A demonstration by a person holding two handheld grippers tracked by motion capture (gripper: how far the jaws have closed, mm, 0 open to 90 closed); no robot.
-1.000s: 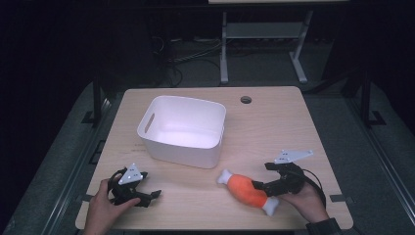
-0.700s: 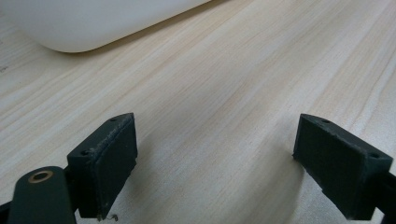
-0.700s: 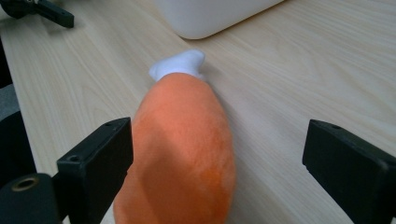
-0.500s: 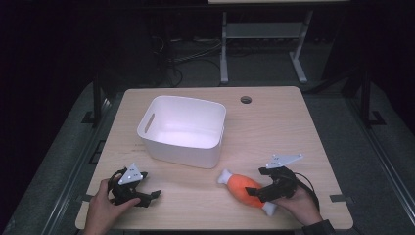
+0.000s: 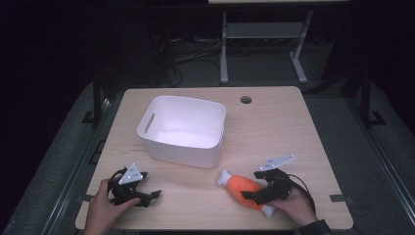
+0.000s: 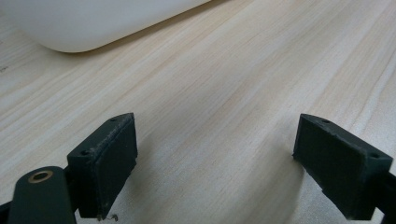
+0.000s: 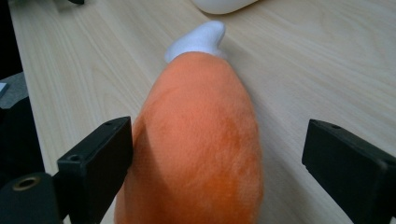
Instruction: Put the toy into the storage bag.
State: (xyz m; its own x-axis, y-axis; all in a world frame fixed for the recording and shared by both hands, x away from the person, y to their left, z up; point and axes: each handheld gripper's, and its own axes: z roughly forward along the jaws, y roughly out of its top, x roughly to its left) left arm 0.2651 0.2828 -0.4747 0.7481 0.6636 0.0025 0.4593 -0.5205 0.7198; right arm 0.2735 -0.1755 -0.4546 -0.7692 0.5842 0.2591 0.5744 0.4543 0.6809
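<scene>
An orange plush toy with white ends (image 5: 243, 189) lies on the wooden table (image 5: 274, 132) near the front right. My right gripper (image 5: 254, 192) is open around its middle; in the right gripper view the toy (image 7: 201, 140) lies between the two black pads, touching the left pad (image 7: 100, 163) and apart from the right one. My left gripper (image 5: 149, 195) rests open at the front left, held by a hand, with only bare table between its pads (image 6: 105, 161). A white plastic bin (image 5: 183, 129) stands empty behind both grippers.
A round cable hole (image 5: 245, 100) sits in the table near its far edge. The bin's rounded corner (image 6: 70, 28) lies just ahead of the left gripper. A metal stand (image 5: 262, 34) and cables are on the dark floor beyond the table.
My right gripper has moved left and forward onto the orange toy, so its jaws now straddle it. The left gripper has stayed put.
</scene>
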